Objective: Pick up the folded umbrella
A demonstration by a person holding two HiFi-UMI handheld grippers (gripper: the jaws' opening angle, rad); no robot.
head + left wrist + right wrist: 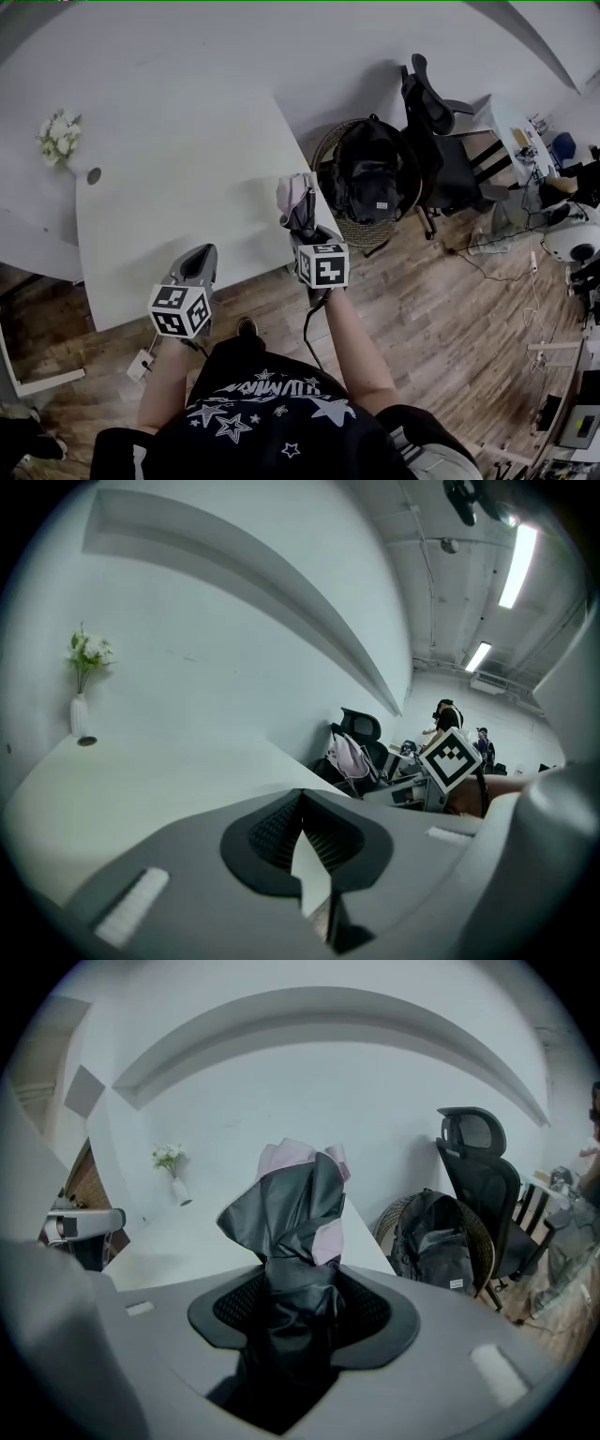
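Now the right gripper [304,232] has its jaws clamped on the folded umbrella [295,1208], with the dark fabric bunched between the pads. The umbrella's long axis follows the gripper's line, its loose pink-and-dark end pointing away from the person over the right edge of the table [169,187]. The left gripper [199,264] is empty, its jaw tips together.

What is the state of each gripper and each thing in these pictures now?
folded umbrella: folded, held in the right gripper
right gripper: shut on the folded umbrella
left gripper: shut, empty
flower vase: upright on the table
backpack: sitting in the wicker chair
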